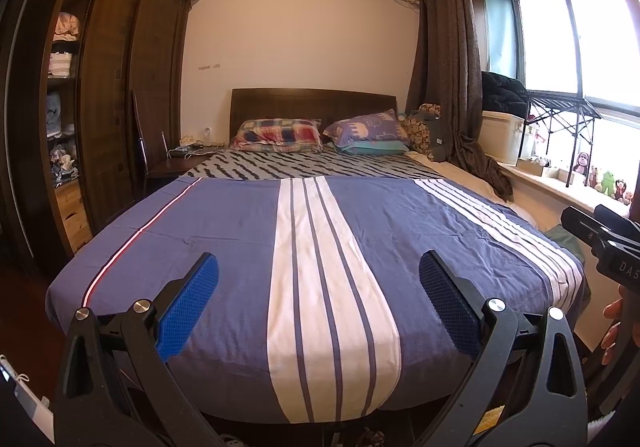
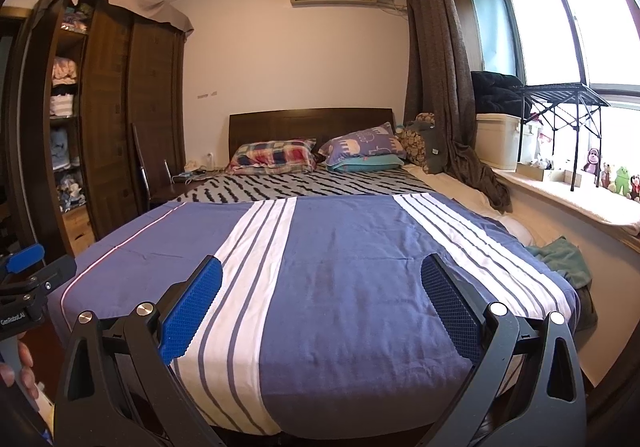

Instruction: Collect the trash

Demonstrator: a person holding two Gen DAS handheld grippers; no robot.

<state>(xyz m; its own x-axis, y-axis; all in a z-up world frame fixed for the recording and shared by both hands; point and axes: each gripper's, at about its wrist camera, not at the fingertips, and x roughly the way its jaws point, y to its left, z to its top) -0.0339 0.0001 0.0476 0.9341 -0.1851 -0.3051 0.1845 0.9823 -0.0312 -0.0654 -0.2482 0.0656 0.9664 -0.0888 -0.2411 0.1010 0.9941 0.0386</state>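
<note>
Well, left tongs (image 1: pixel 319 299) and right tongs (image 2: pixel 322 301) gape wide, empty, above the bedspread (image 1: pixel 240 231).

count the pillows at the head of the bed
2 clearly: a plaid pillow on the left and an elephant-print pillow on the right, lying on something teal. More may be hidden behind them.

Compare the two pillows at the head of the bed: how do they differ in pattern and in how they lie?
The plaid pillow is checked in red, blue and yellow; the purple pillow carries pale elephant shapes. The plaid pillow lies directly on the bed; the purple pillow is propped on a teal pillow. Both sit against the dark headboard.
</note>
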